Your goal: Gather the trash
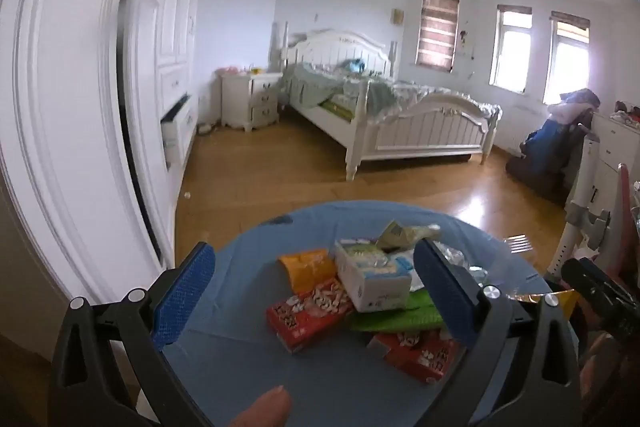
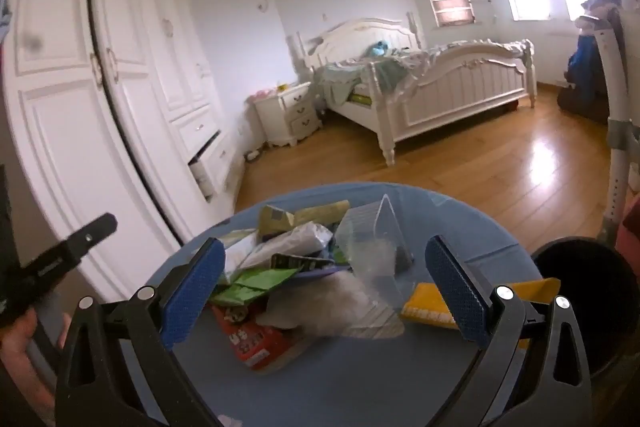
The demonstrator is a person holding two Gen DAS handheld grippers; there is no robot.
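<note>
A pile of trash lies on a round table under a blue cloth [image 1: 240, 359]. In the left wrist view I see a white carton [image 1: 374, 277], an orange packet [image 1: 308, 265], a red snack box [image 1: 306, 313] and a green wrapper [image 1: 394, 319]. My left gripper [image 1: 316, 295] stands open above the near side of the pile, holding nothing. In the right wrist view the pile shows a clear plastic bag [image 2: 372, 247], a yellow box [image 2: 432, 301], a green wrapper [image 2: 252, 283] and a red box [image 2: 256, 341]. My right gripper [image 2: 326, 289] is open over them, gripping nothing.
A black bin [image 2: 584, 291] stands at the table's right edge. Beyond the table a wooden floor [image 1: 280, 179] runs to a white bed [image 1: 400, 115], a nightstand [image 1: 252, 99] and white wardrobes [image 1: 80, 107] with one drawer pulled out. A chair frame [image 2: 616, 155] stands at right.
</note>
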